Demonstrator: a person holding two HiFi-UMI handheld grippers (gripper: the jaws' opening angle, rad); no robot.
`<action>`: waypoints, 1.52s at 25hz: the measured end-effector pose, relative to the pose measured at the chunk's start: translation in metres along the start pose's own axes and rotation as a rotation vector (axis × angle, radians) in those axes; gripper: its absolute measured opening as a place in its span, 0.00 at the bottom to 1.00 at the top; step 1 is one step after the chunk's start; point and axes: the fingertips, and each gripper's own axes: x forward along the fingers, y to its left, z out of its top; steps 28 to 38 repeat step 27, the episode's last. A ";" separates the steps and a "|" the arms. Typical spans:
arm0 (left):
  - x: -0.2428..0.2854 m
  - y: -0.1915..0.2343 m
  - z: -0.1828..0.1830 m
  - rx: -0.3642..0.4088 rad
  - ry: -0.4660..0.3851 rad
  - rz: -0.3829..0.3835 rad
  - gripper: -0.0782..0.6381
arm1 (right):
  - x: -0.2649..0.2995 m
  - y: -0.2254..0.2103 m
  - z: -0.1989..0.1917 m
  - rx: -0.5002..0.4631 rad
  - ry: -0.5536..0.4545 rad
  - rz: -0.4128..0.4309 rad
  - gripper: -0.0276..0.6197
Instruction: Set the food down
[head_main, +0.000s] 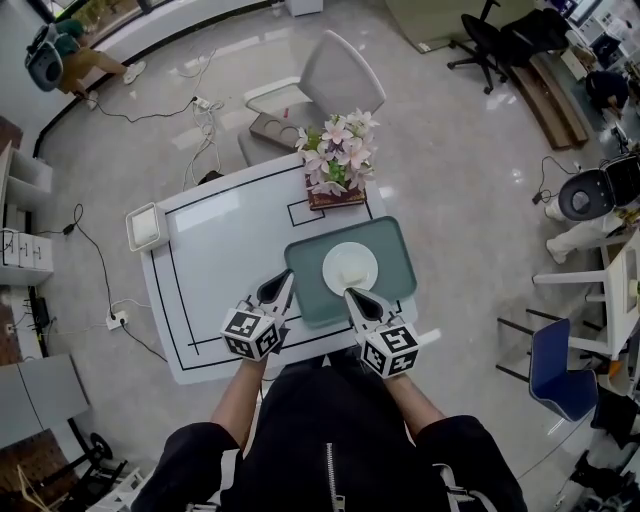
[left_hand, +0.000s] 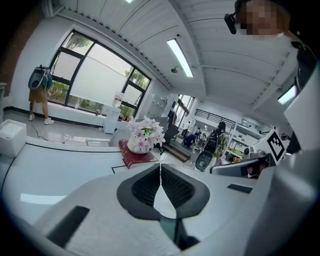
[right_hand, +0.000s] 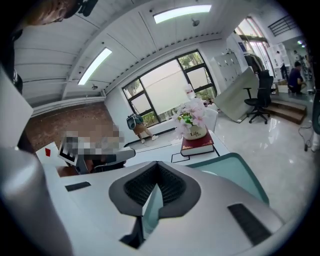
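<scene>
Left gripper (head_main: 287, 278) and right gripper (head_main: 351, 295) — jaws closed, empty — hover at the green tray (head_main: 395, 250) holding a white plate (head_main: 350, 267).

Only legible txt: "Life" on white flower pot (right_hand: 194, 133).

table (head_main: 215, 240): smooth, glossy | tray (head_main: 308, 285): matt, plastic-lkg | floor (head_main: 460, 150): polished, v. shiny

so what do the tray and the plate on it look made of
Tray: probably plastic or silicone, matte grey-green, rounded corners, raised rim. Plate: smooth plain white, likely ceramic or melamine; the view can't settle which.
</scene>
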 end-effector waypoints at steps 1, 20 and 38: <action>-0.001 -0.002 -0.002 0.003 0.003 -0.002 0.13 | 0.001 0.001 -0.004 -0.003 0.012 0.001 0.06; -0.010 -0.007 -0.014 -0.016 0.009 0.013 0.13 | 0.002 -0.020 -0.019 -0.039 0.077 -0.063 0.05; -0.010 -0.008 -0.014 -0.018 0.008 0.008 0.13 | 0.002 -0.018 -0.023 -0.046 0.092 -0.071 0.05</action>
